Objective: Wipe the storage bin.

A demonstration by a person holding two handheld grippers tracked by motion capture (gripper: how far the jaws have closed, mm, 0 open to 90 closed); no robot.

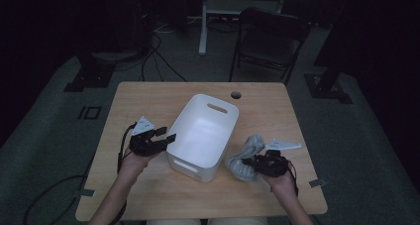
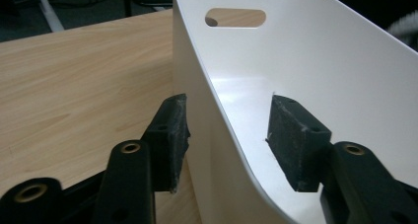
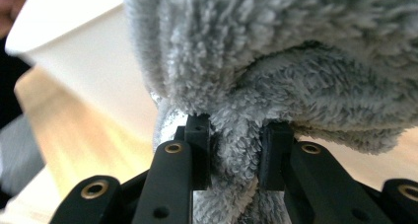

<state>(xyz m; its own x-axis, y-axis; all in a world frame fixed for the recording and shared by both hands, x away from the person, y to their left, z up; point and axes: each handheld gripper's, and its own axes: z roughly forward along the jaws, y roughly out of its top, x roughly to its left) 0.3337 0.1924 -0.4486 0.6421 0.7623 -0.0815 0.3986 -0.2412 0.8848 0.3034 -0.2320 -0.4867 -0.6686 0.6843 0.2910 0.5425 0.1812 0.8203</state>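
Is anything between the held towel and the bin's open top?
Nothing visible. The right gripper is shut on the grey towel beside the white bin, which looks empty. The left gripper straddles the bin's far wall, not touching it.

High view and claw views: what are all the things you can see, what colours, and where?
Table: one, light wood, in the middle of the room.
Bin: one, white, on the table's centre, slot handles in its end walls.
Fluffy cloth: one, grey, right of the bin.
Folding chair: one, black, on the floor behind the table.
Cables: several, dark, on the floor behind the table.
Left claw: one, black, jaws apart astride the bin's side wall, one outside, one inside.
Right claw: one, black, pinching a fold of the fluffy cloth.
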